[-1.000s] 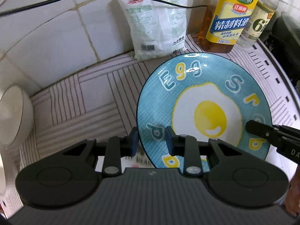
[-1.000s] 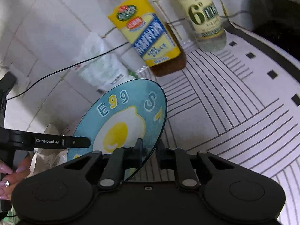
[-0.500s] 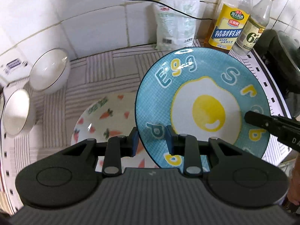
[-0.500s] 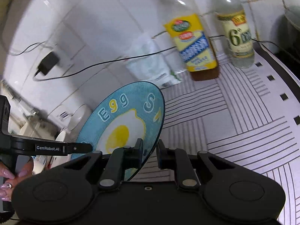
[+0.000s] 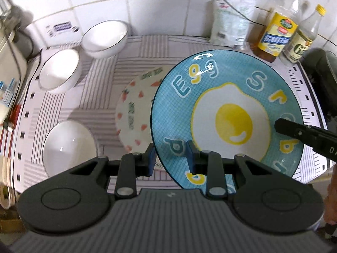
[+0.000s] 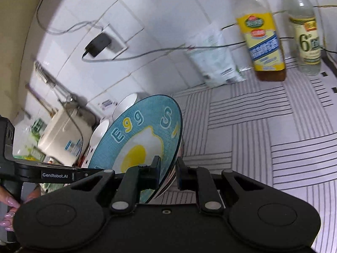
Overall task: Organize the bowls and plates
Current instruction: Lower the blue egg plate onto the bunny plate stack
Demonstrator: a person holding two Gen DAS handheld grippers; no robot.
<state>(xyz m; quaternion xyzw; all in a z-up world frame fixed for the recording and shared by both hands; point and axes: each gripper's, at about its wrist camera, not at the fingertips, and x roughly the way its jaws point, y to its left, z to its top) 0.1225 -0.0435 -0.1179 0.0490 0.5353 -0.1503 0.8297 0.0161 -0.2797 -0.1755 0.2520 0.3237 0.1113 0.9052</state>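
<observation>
With both grippers, left (image 5: pixel 171 157) and right (image 6: pixel 167 172), clamped on the blue egg plate (image 5: pixel 227 113), I next lower it onto the carrot plate (image 5: pixel 137 105).

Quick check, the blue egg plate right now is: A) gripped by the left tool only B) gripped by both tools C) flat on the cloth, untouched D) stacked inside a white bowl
B: the left tool and right tool each pinch the rim of the egg plate, which is held up above the carrot plate.
</observation>
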